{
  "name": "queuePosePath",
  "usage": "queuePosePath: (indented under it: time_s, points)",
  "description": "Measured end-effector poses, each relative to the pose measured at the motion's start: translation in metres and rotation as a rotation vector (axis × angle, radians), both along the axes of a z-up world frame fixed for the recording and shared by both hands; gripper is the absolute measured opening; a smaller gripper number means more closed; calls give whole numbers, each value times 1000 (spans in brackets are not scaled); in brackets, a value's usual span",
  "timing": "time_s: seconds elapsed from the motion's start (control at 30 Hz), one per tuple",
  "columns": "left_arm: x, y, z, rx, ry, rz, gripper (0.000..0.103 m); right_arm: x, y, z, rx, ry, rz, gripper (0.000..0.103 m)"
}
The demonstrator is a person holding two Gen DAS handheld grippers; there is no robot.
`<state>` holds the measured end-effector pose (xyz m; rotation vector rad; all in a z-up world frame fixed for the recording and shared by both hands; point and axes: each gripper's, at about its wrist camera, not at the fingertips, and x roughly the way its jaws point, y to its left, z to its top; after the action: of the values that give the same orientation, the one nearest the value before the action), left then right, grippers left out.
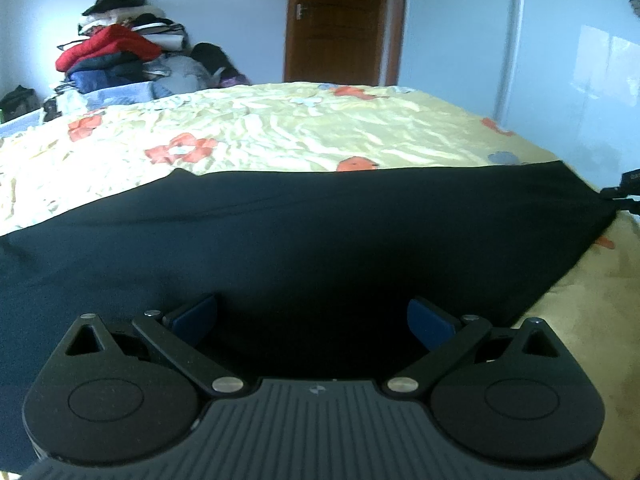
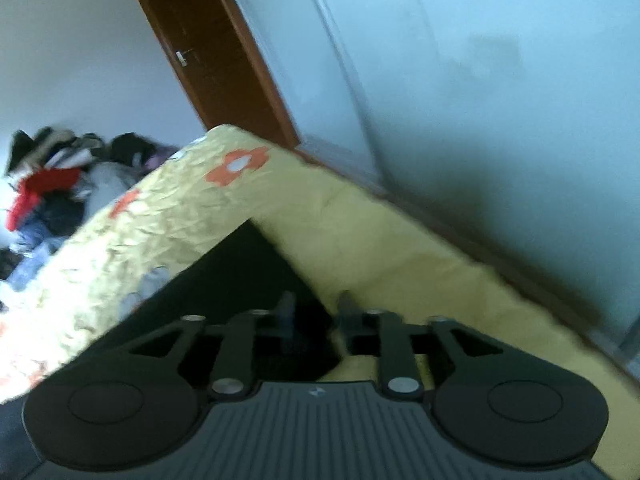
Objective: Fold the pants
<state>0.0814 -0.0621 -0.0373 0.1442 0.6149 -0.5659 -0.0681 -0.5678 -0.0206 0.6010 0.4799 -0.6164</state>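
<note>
Left wrist view.
- Left gripper [image 1: 312,320]: jaws spread wide, blue pads [image 1: 196,318] at either side, nothing between them; it sits low over the near part of the dark cloth.
- Pants [image 1: 304,232]: black, spread flat in a broad band across the near half of the bed, the far edge running almost straight from left to right. The right corner is drawn out to a point.
- Right gripper [image 1: 624,192]: only a dark tip shows at the right border, meeting that pulled corner of the pants; whether it pinches the cloth cannot be told from here.
- Bed [image 1: 280,128]: yellow cover with orange and blue flowers, wrinkled, bare beyond the pants.
- Clothes pile [image 1: 120,52]: red, blue, black and white garments heaped at the far left behind the bed.
- Door [image 1: 340,20]: brown wood, shut, metal handle on its left side.
- Wardrobe [image 1: 560,60]: pale glossy front at the right.

Right wrist view (tilted, blurred).
- Right gripper [image 2: 314,312]: jaws drawn narrow, a small gap between the fingers; the black pants [image 2: 240,276] reach up to and between them at the bed's edge, though a firm hold cannot be told.
- Bed [image 2: 380,248]: its yellow side falls away to the right.
- Clothes pile [image 2: 52,184], door [image 2: 200,40] and wardrobe [image 2: 480,100] lie behind.
</note>
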Motion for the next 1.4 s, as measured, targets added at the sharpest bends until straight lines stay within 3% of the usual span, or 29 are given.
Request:
queuePosePath:
  time_s: [0.03, 0.13, 0.23, 0.33, 0.37, 0.47, 0.5, 0.6, 0.67, 0.73, 0.83, 0.93, 1.13, 1.2, 1.23, 1.27, 1.33, 1.4]
  points:
    - [-2, 0, 1, -1, -3, -13, 100, -7, 2, 3, -20, -6, -33, 52]
    - [-12, -1, 6, 5, -44, -31, 99, -26, 18, 16, -84, -78, -42, 53]
    - [-19, -5, 17, -16, -121, -15, 101, -15, 44, 24, -122, -87, 132, 53]
    - [-13, -14, 25, 12, -178, 41, 103, 15, 71, 23, -166, -26, 297, 63]
    - [-7, -17, 24, 41, -167, 63, 102, 24, 78, 21, -185, -3, 335, 70]
    - [7, -23, 14, 118, -68, 66, 100, 43, 92, 8, -231, 142, 400, 71]
    - [7, -21, 11, 124, -42, 51, 99, 44, 95, 2, -257, 194, 423, 71]
    - [-1, -12, 4, 111, -30, 20, 100, 27, 100, 2, -313, 223, 452, 73]
    - [-6, -4, 3, 111, -41, 11, 101, 12, 93, 9, -278, 179, 388, 74]
    - [-8, -1, 3, 111, -61, 31, 102, -7, 78, 15, -200, 75, 282, 74]
    - [-11, 6, 0, 100, -77, 86, 103, -28, 47, 8, 28, -56, 131, 75]
    - [-10, 11, 2, 63, -51, 105, 103, -39, 32, -10, 244, -177, 99, 75]
    - [-9, 10, 1, 80, -40, 107, 103, -33, 29, -18, 305, -276, 67, 75]
    - [-9, 11, 0, 77, -38, 107, 103, -28, 27, -19, 275, -281, 52, 73]
    - [-9, 11, 0, 76, -37, 107, 103, -25, 28, -18, 259, -279, 43, 59]
    - [-9, 12, 0, 75, -36, 107, 103, -19, 23, -21, 250, -262, 26, 29]
    - [-9, 12, 0, 72, -36, 107, 103, -16, 18, -27, 272, -252, -5, 12]
    - [-9, 14, 1, 61, -39, 110, 103, -14, 16, -31, 299, -284, -17, 8]
